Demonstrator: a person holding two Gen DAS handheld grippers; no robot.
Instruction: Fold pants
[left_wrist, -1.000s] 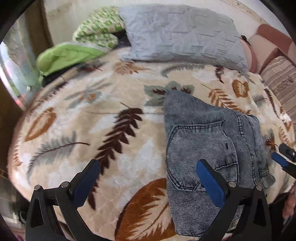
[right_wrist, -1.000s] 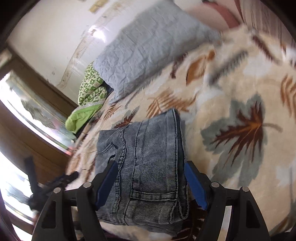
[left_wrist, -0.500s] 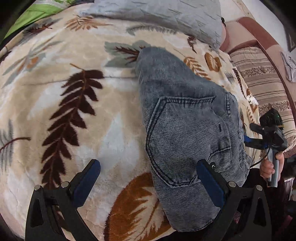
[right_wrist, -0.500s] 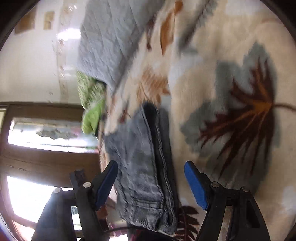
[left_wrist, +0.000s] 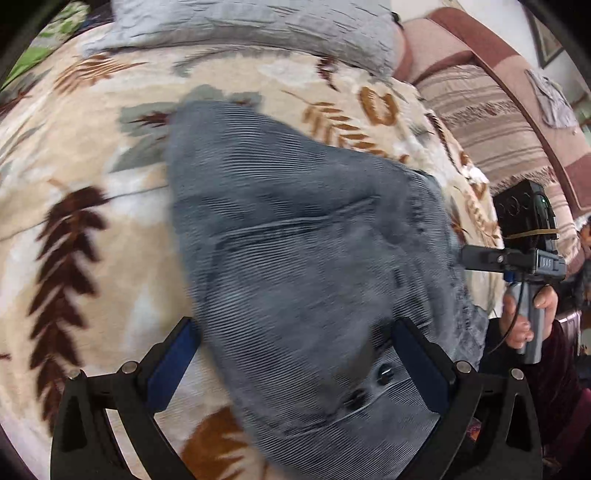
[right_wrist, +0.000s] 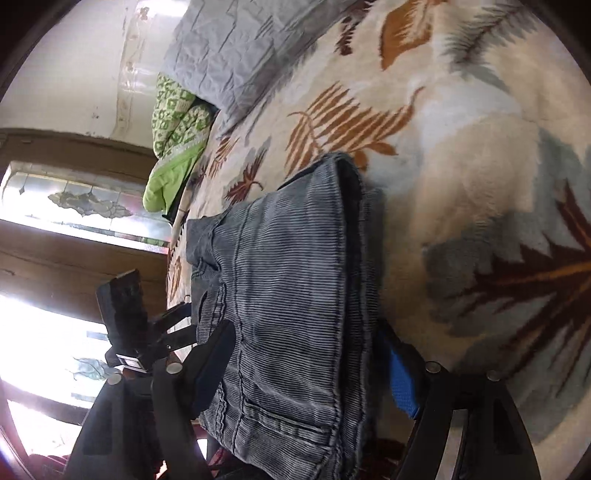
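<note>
Fingers of the left gripper spread wide, straddling the near end of the jeans; nothing pinched. Right gripper likewise wide apart, one finger at each side of the folded bundle, cloth between but not clamped as far as can be seen. Jeans lie folded into a thick stack at centre frame in both views, on the leaf-patterned blanket. Grey pillow at top of the left view; green cloth upper left in the right view. Left view blurred. Judgement: the fold looks nearly finished. To end well, press the layers flat, square the edges, avoid dragging the top layer off the stack.
</note>
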